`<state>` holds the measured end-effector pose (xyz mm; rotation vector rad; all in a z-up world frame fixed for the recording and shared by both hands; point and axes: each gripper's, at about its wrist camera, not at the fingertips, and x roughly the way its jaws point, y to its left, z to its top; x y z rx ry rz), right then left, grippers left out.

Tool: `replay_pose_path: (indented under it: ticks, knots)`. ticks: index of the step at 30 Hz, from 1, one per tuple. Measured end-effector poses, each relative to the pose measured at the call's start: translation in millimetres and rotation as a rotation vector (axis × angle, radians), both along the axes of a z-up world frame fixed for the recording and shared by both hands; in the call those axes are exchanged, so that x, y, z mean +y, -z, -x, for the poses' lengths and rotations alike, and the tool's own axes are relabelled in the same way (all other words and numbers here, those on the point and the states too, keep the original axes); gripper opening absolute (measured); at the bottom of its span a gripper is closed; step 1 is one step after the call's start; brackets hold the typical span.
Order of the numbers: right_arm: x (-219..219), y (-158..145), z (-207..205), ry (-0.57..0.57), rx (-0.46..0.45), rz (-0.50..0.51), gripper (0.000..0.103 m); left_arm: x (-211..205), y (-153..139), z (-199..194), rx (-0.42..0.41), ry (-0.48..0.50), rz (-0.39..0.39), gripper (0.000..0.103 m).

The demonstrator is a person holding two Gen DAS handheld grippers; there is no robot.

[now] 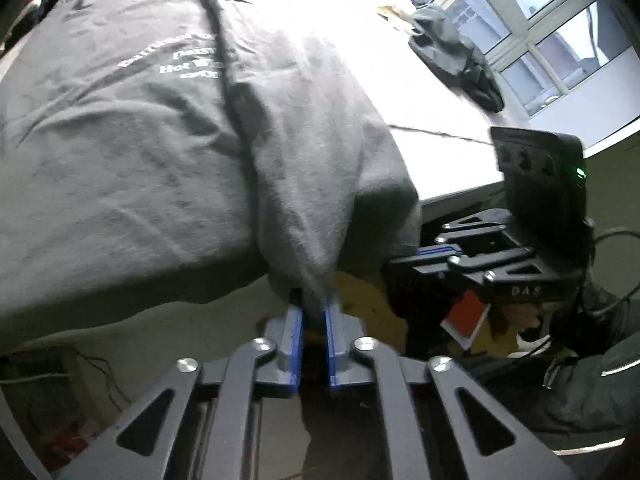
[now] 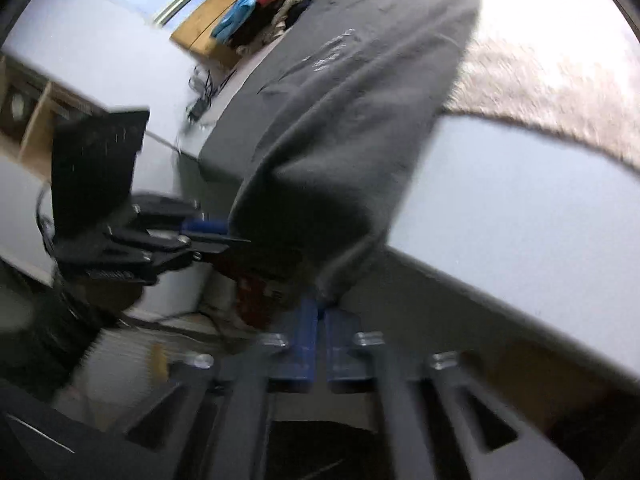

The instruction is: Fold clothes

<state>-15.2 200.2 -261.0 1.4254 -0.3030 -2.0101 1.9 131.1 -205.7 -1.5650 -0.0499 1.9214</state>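
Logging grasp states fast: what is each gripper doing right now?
Left gripper: shut on the hem of the grey T-shirt.
Right gripper: shut on another edge of the same T-shirt, though the view is blurred.

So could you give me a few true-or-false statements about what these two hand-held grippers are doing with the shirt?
1. The left hand-held gripper is shut on the grey shirt. True.
2. The right hand-held gripper is open and holds nothing. False: it is shut on the shirt's edge.
3. The shirt has white lettering on it. True.
4. The shirt lies fully on the table. False: the gripped part hangs past the table edge.
5. Another dark garment lies on the table near the window. True.
6. The shirt is bright red. False: it is dark grey.
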Motion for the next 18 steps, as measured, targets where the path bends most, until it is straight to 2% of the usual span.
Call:
replay_pose_path:
  ticks: [2,5,6,8,11,12,14,16,18]
  knots:
    - [2,-7,-6,-0.019,-0.011,-0.019,0.003,-11,-15,-6,0.009,0.001,-0.025,0.007]
    - [4,-17,-14,-0.047,-0.028,-0.048,0.003,-28,-41,-21,0.078,-0.001,-0.055,0.007]
    - [5,-21,-17,-0.056,-0.033,-0.058,0.005,-31,-39,-22,0.077,-0.002,-0.048,0.007]
    - [7,-28,-22,-0.075,-0.044,-0.077,0.008,-37,-14,-19,0.013,-0.032,-0.01,0.005]
    - [10,-40,-30,-0.099,-0.056,-0.104,0.008,-39,7,-22,-0.017,-0.039,-0.012,0.005]
    - [15,-56,-24,-0.085,-0.025,-0.096,0.01,-38,7,-23,-0.014,-0.042,-0.04,0.005]
    - [18,-94,7,-0.056,0.069,-0.119,0.027,-46,1,-30,0.006,-0.044,-0.077,0.005]
    - [15,-128,44,-0.037,0.175,-0.176,0.037,-42,-1,-33,0.022,-0.049,-0.106,0.005]
    - [-2,-145,90,-0.037,0.241,-0.246,0.04,-44,-1,-36,0.029,-0.057,-0.106,0.005]
